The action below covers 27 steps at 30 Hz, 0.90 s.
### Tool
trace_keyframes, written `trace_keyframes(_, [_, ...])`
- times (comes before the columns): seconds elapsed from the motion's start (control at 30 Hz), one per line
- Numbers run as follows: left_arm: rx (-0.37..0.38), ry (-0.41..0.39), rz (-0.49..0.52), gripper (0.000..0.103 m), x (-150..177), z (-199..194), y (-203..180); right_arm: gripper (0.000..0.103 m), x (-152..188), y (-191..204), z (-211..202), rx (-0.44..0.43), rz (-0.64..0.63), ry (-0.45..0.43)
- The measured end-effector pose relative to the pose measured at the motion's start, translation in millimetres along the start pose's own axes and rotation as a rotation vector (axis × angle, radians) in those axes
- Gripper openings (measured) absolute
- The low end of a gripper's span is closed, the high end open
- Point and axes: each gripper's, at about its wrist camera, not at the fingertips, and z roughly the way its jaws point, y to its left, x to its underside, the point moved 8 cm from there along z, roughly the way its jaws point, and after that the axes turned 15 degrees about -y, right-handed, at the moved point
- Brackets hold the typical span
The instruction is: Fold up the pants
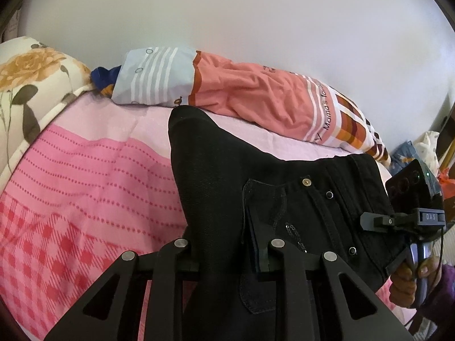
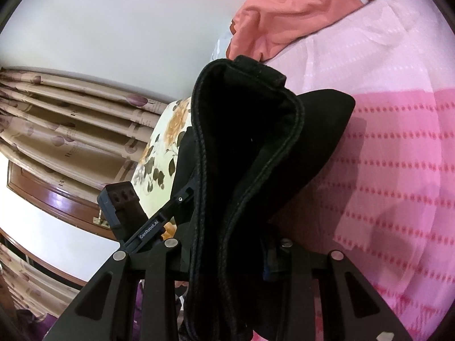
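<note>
Pants (image 1: 227, 176), black stitched denim, bunched between both grippers.

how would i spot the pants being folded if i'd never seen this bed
Find the bed with the pink checked and dotted sheet; an orange pillow lies along the wall behind it. Above the sheet, held up by the left gripper and right gripper, are the black pants, the only black cloth, with metal studs.

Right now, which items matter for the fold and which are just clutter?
Job:
- black pants, clamped in both grippers
- left gripper
- right gripper
- pink sheet, the folding surface

Clutter:
- orange pillow
- floral quilt
- curtain
</note>
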Motion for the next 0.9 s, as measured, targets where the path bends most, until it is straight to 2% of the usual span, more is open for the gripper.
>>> trace_keyframes(0.5, [-0.034, -0.041, 0.037, 0.023, -35.6, 37.3, 14.9, 0.031, -45.7, -6.5, 27.9, -0.014, -0.038, -0.007])
trace_keyframes(0.9, [-0.066, -0.028, 0.047, 0.023, -34.4, 63.0, 33.6, 0.031, -56.2, -27.5, 47.0, -0.01, -0.026, -0.008])
